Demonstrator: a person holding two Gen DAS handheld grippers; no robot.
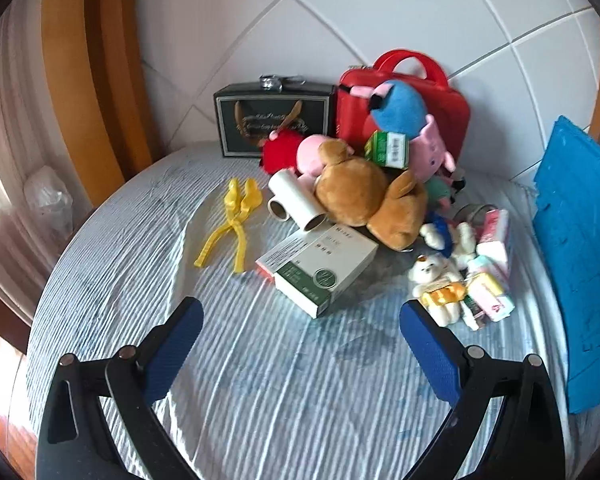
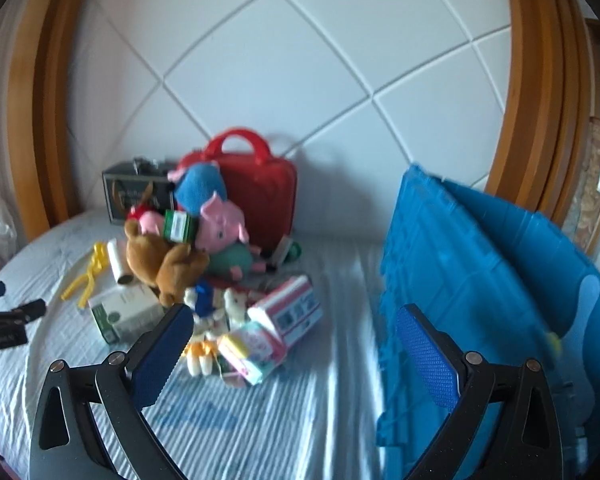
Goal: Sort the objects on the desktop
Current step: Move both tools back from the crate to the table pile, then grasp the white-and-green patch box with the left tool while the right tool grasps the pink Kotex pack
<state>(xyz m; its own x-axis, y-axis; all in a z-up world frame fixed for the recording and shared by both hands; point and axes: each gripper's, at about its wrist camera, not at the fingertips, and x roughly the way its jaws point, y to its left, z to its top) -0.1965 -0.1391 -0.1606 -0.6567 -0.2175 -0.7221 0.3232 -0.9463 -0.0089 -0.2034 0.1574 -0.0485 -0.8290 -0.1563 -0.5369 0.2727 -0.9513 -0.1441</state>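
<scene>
White quilted wall panels w/ diagonal seams behind, orange-brown wood frame either side; below, blue-and-white striped bedsheet (image 1: 260,380) as work surface.

Pile at back-centre: red hard-shell case w/ handle (image 1: 404,112) upright against wall, dark green gift box w/ gold print (image 1: 274,124) just left of it. In front, brown plush dog (image 1: 360,196) lying over two white paper rolls (image 1: 296,200), pink-and-blue plush pig (image 1: 408,120) on top, small green carton (image 1: 388,148) wedged between them. Yellow plastic tongs (image 1: 232,220) left of pile, apart from it. White-and-green flat box (image 1: 320,268) nearest the front.

Left wrist view only: small white plush bear (image 1: 436,280) seen clearly, plus pastel packets (image 1: 488,292) beside it at right; blue plastic crate (image 1: 580,260) only as edge-on slab at far right. Right wrist view only: same crate (image 2: 480,280) big and close, leaning, filling right half; pink-and-white box (image 2: 288,312) resting on packets; other gripper's dark tip poking in at far left edge. Right view blurred, small items hard to tell.

Left gripper (image 1: 300,316): blue-padded fingers (image 1: 176,344) spread wide, nothing between, above bare sheet; white-and-green box just beyond the gap, nearer centre, not touching.

Right gripper (image 2: 294,334): fingers (image 2: 428,352) spread wide too, nothing held. Left finger overlaps the pile's front edge in view, right finger in front of crate wall; packets and pink box sit in the gap beyond tips. Contact: can't tell.
</scene>
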